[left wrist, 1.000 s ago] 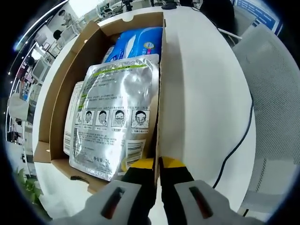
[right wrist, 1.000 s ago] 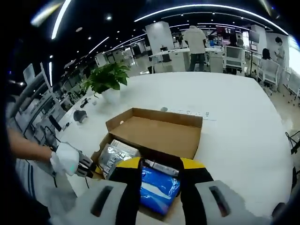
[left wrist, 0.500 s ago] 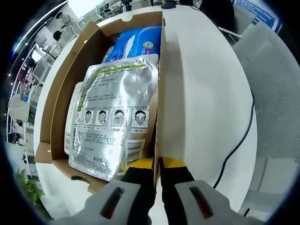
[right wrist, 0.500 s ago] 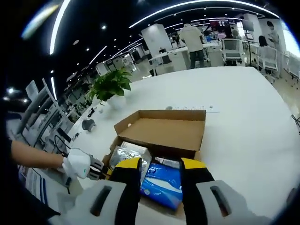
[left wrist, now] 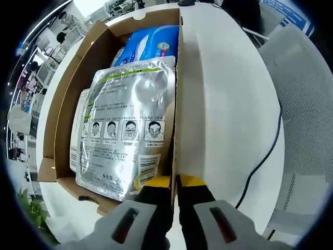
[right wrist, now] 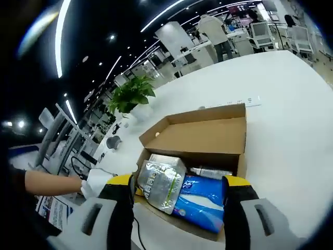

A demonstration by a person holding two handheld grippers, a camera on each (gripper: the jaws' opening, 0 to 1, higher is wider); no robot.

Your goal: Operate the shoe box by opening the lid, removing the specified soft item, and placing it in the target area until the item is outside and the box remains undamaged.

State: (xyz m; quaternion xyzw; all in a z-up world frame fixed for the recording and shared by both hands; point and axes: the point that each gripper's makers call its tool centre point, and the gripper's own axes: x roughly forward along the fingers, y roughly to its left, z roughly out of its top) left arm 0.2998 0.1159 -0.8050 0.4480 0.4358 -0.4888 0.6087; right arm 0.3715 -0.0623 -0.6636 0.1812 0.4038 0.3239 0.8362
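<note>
Shoe box [left wrist: 175, 130] wall apparently pinched by left gripper [left wrist: 174, 183].

A large white round-edged table [right wrist: 291, 114] is seen in an open office. A potted green plant [right wrist: 131, 95] is set near its far edge, a white power strip [right wrist: 244, 101] laid flat on top. Long ceiling light strips [right wrist: 61, 31] are lit against a dark ceiling. Desks and white chairs [right wrist: 260, 34] are placed behind. A black cable [left wrist: 265, 156] is draped over the table edge beside a grey mesh chair [left wrist: 307, 104].
</note>
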